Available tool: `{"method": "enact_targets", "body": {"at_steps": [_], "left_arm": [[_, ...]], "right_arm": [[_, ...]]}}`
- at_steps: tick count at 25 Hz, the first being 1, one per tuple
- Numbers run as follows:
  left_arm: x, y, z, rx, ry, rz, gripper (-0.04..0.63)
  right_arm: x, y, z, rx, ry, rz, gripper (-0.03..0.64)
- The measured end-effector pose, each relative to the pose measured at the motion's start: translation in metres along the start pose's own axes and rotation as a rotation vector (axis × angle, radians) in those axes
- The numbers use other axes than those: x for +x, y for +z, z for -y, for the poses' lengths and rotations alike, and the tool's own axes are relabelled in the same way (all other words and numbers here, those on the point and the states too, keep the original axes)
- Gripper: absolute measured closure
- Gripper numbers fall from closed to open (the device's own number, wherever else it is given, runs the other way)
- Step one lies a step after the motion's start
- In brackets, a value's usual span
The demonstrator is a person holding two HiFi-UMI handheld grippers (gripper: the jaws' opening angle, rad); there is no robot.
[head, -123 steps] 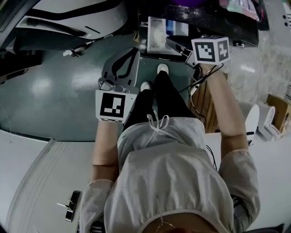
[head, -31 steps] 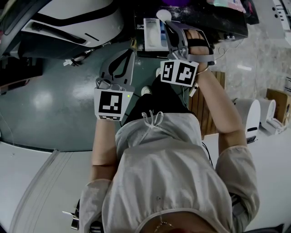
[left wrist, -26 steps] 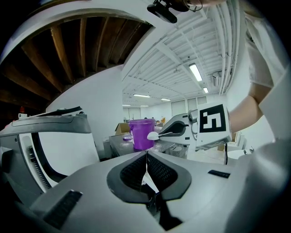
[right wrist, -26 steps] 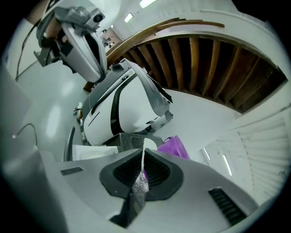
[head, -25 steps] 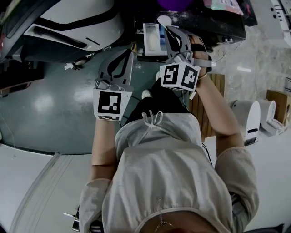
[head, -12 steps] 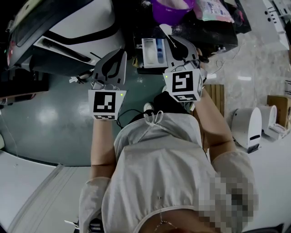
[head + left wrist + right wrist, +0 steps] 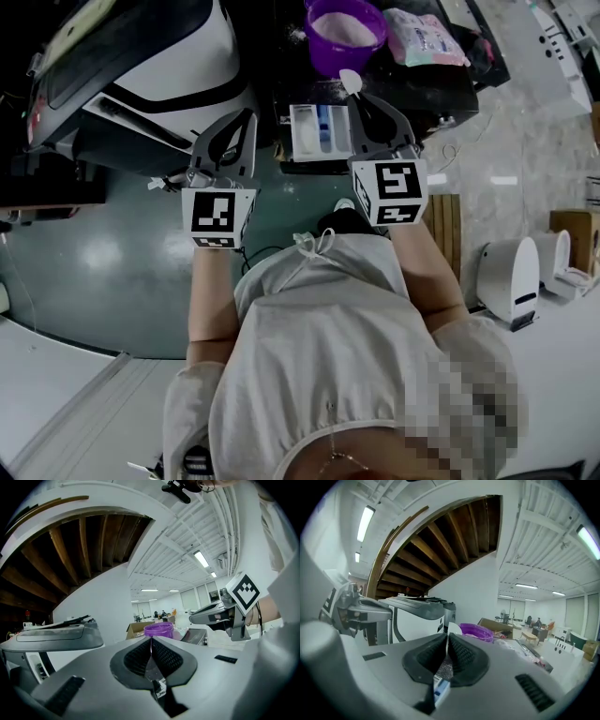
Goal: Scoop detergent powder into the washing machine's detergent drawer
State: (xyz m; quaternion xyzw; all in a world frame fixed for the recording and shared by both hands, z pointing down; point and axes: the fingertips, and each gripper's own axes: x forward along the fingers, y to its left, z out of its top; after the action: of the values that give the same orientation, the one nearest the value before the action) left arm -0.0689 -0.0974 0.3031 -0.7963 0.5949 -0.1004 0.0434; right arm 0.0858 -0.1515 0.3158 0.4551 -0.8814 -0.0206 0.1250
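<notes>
Nearest you, your left gripper (image 7: 246, 120) was pressed shut on nothing, just beside the washing machine (image 7: 141, 66). Your right gripper (image 7: 364, 98) pinched the handle of a white scoop (image 7: 350, 81), which showed between the open drawer (image 7: 305, 131) and, farther off, a purple tub (image 7: 319, 42) of powder (image 7: 349, 33).

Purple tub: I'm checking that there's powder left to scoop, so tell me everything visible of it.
The purple tub is round, open-topped and plastic-looking. It stands upright on a dark surface beyond the open detergent drawer. Pale powder partly fills it. A pink-and-white packet lies at its right; contact unclear. The white scoop is held just short of it.
</notes>
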Motion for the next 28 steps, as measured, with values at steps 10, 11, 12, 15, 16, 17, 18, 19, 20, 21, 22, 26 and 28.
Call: {"method": "enact_targets", "body": {"at_steps": [10, 11, 12, 15, 16, 17, 18, 19, 20, 21, 22, 26, 28], "left_arm": [[0.009, 0.013, 0.002, -0.019, -0.003, 0.006, 0.572], [0.010, 0.014, 0.001, -0.019, -0.005, 0.004, 0.572], [0.010, 0.014, 0.001, -0.018, -0.006, 0.002, 0.572], [0.011, 0.014, -0.002, -0.029, -0.004, -0.001, 0.572], [0.012, 0.014, -0.003, -0.035, -0.005, -0.001, 0.572], [0.011, 0.014, -0.004, -0.041, -0.006, 0.000, 0.572], [0.011, 0.015, -0.004, -0.044, -0.007, 0.002, 0.572], [0.010, 0.016, -0.004, -0.046, -0.007, 0.007, 0.572], [0.009, 0.018, -0.004, -0.048, -0.008, 0.014, 0.572], [0.008, 0.019, -0.004, -0.048, -0.009, 0.022, 0.572], [0.006, 0.020, -0.004, -0.046, -0.010, 0.030, 0.572], [0.002, 0.022, -0.004, -0.052, -0.009, 0.039, 0.572], [0.001, 0.022, -0.005, -0.059, -0.005, 0.036, 0.572]], "right_arm": [[0.002, 0.002, 0.014, 0.018, -0.001, 0.019, 0.604], [0.003, 0.003, 0.014, 0.012, 0.005, 0.020, 0.604], [0.004, 0.003, 0.013, 0.004, 0.011, 0.021, 0.604], [0.005, 0.003, 0.010, -0.024, 0.023, 0.024, 0.606], [0.005, 0.003, 0.009, -0.029, 0.025, 0.026, 0.606], [0.006, 0.003, 0.009, -0.032, 0.027, 0.030, 0.606], [0.006, 0.004, 0.009, -0.032, 0.028, 0.035, 0.606], [0.006, 0.006, 0.009, -0.030, 0.030, 0.042, 0.606], [0.005, 0.008, 0.008, -0.028, 0.030, 0.053, 0.606], [0.004, 0.010, 0.008, -0.026, 0.030, 0.063, 0.606], [0.003, 0.012, 0.008, -0.026, 0.029, 0.073, 0.606], [-0.001, 0.016, 0.004, -0.030, 0.037, 0.097, 0.607], [-0.003, 0.018, 0.003, -0.032, 0.042, 0.105, 0.607]]}}
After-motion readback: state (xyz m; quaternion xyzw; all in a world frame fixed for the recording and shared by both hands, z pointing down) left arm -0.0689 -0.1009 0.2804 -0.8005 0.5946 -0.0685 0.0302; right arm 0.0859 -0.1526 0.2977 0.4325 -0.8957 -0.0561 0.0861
